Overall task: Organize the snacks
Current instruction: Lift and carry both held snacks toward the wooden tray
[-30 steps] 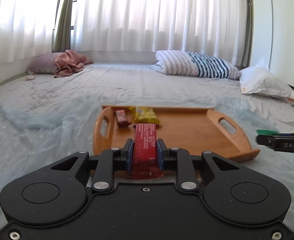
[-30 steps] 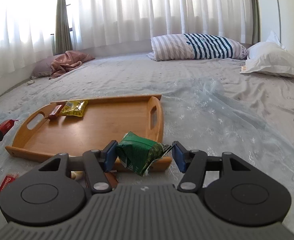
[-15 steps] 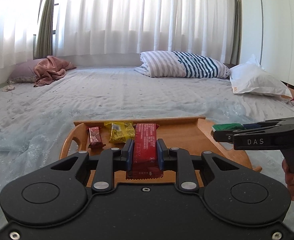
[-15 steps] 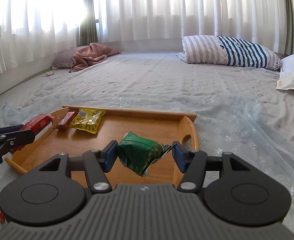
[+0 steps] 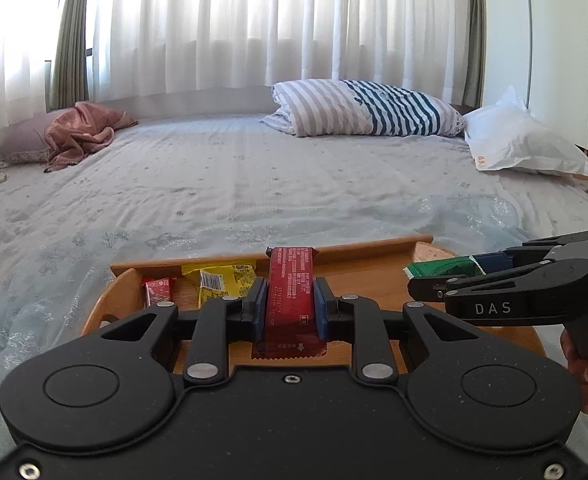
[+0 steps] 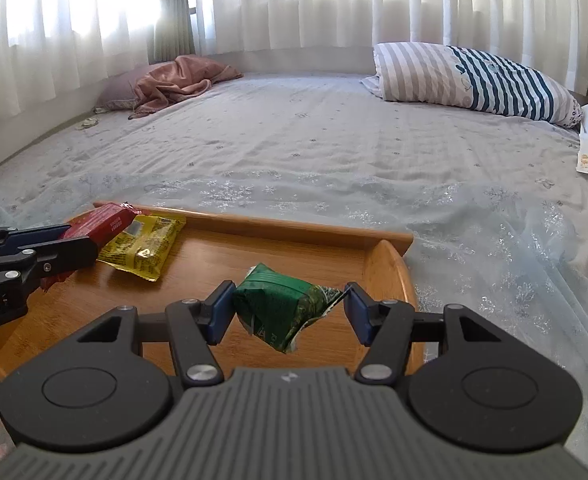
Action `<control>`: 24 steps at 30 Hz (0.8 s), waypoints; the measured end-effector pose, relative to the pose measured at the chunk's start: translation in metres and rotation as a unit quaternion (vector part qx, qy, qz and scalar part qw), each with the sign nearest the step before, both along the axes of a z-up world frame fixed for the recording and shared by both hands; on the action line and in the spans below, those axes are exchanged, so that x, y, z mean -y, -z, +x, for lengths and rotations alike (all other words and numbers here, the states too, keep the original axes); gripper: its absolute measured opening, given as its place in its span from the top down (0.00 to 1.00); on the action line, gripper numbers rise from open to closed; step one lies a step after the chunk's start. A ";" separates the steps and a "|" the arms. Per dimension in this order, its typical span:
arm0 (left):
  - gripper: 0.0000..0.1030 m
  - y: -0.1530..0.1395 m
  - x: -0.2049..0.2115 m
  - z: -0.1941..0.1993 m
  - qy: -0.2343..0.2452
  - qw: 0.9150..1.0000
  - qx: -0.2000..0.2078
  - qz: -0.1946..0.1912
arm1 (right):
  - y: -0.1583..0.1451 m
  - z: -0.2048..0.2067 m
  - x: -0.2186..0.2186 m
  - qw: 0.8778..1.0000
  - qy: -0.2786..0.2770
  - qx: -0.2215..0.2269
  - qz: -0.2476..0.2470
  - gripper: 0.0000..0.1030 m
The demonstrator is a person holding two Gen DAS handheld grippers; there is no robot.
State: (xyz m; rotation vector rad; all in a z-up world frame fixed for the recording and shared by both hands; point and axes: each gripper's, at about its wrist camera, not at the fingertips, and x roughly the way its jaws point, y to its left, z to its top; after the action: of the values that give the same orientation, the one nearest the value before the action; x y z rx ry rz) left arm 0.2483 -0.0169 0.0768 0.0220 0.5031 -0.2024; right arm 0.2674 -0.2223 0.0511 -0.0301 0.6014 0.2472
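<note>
Bed (image 5: pixel 254 184) carries a wooden tray (image 6: pixel 286 229); above it, left gripper (image 5: pixel 290 308) fingers clamp a red bar (image 5: pixel 290 280), right gripper (image 6: pixel 288 312) fingers pinch a green packet (image 6: pixel 282 306).

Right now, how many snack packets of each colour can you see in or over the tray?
Red: 2, the long red bar in the left hand-held gripper and the small red packet
Yellow: 1, the yellow packet
Green: 1, the green packet in the right hand-held gripper
Total: 4
</note>
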 end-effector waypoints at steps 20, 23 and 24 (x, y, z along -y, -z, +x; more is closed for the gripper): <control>0.78 0.046 0.035 0.097 -0.013 0.997 -0.072 0.029 | -0.003 0.028 0.024 0.999 0.008 -0.001 0.032 0.40; 0.78 0.048 0.041 0.100 -0.023 0.996 -0.076 0.040 | -0.006 0.027 0.026 0.999 0.006 0.004 0.033 0.40; 0.78 0.048 0.043 0.101 -0.028 0.996 -0.076 0.044 | -0.007 0.027 0.027 1.000 0.006 0.007 0.030 0.40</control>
State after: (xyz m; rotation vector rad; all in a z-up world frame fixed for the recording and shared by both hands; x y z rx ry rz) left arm 0.3490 -0.0595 0.0286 0.0799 0.6627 -0.1273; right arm 0.2940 -0.2489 0.0577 0.0298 0.5801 0.2540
